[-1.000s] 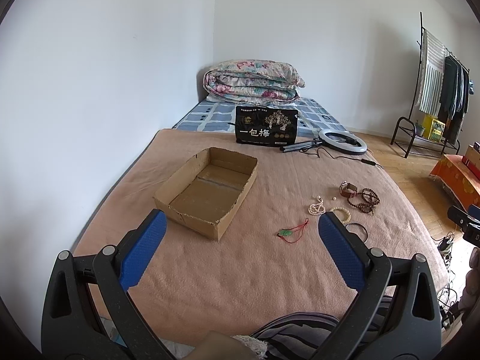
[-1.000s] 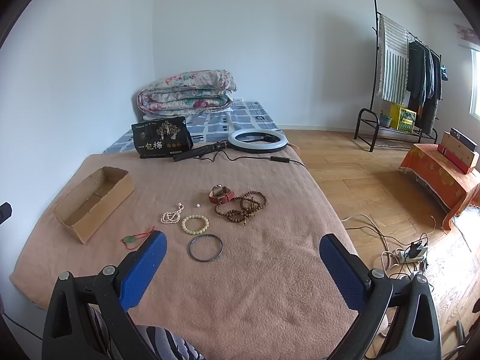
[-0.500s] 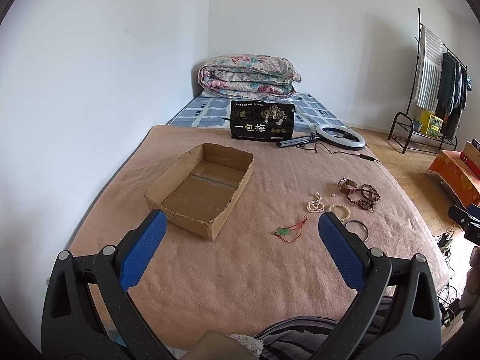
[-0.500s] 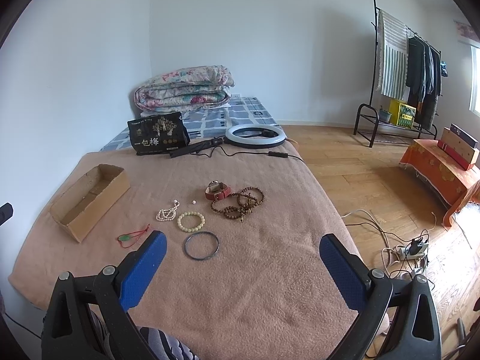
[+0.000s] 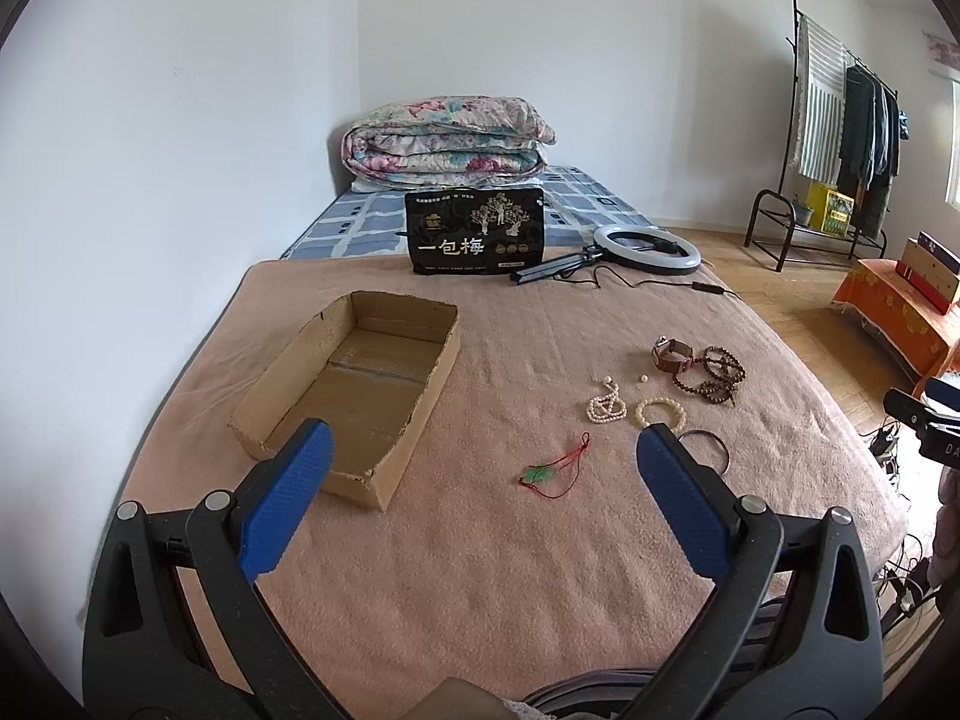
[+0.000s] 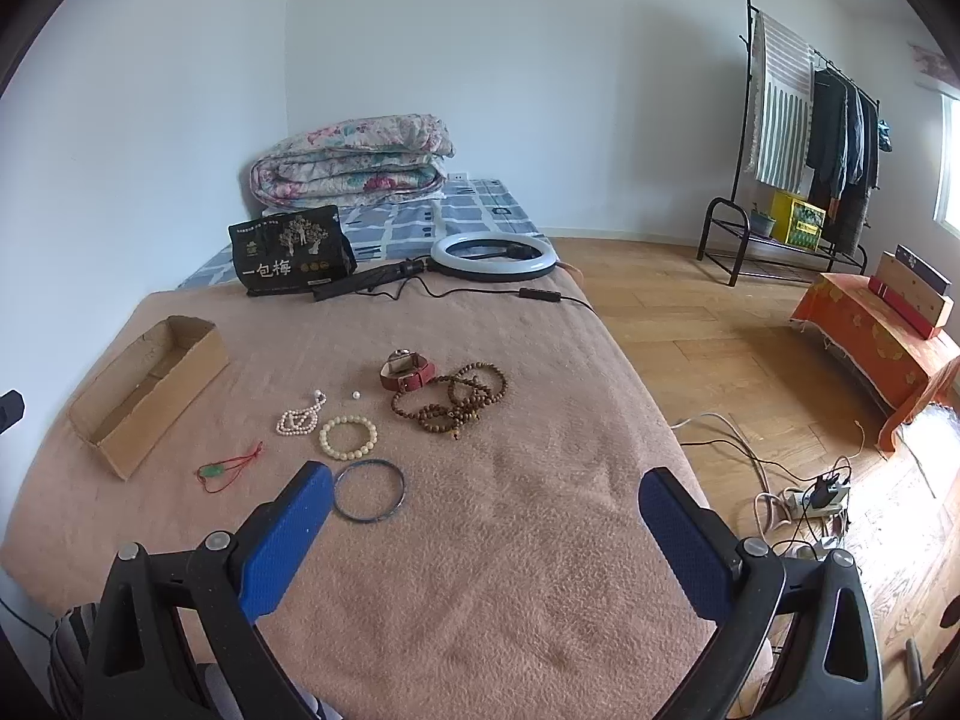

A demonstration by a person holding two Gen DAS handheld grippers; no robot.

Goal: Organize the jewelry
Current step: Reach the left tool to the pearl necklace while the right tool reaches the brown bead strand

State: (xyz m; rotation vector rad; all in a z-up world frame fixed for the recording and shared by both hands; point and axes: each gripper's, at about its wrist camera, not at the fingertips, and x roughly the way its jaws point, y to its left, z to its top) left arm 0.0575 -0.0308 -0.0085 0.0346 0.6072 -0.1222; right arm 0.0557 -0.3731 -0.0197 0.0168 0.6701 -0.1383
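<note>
An empty open cardboard box [image 5: 354,396] [image 6: 144,390] sits on the left of the pink blanket. Jewelry lies to its right: a green pendant on a red cord [image 5: 552,471] [image 6: 225,468], a pearl strand [image 5: 605,407] [image 6: 300,417], a cream bead bracelet [image 5: 660,413] [image 6: 348,437], a dark bangle [image 5: 711,450] [image 6: 369,491], a red-strapped watch [image 5: 672,354] [image 6: 407,371] and brown wooden beads [image 5: 714,375] [image 6: 459,396]. My left gripper [image 5: 483,462] is open and empty above the blanket's near part. My right gripper [image 6: 485,498] is open and empty, its left finger beside the bangle.
A black printed bag [image 5: 475,231], a ring light [image 5: 648,249] with its cable and a folded floral quilt [image 5: 447,141] lie at the far end. The blanket's right edge [image 6: 648,414] drops to a wooden floor with cables [image 6: 798,498]. A clothes rack [image 6: 804,138] stands far right.
Both grippers have moved slightly forward and lower toward the jewelry, so the box and pieces appear larger. Both stay open and empty. Nothing on the blanket has moved.
</note>
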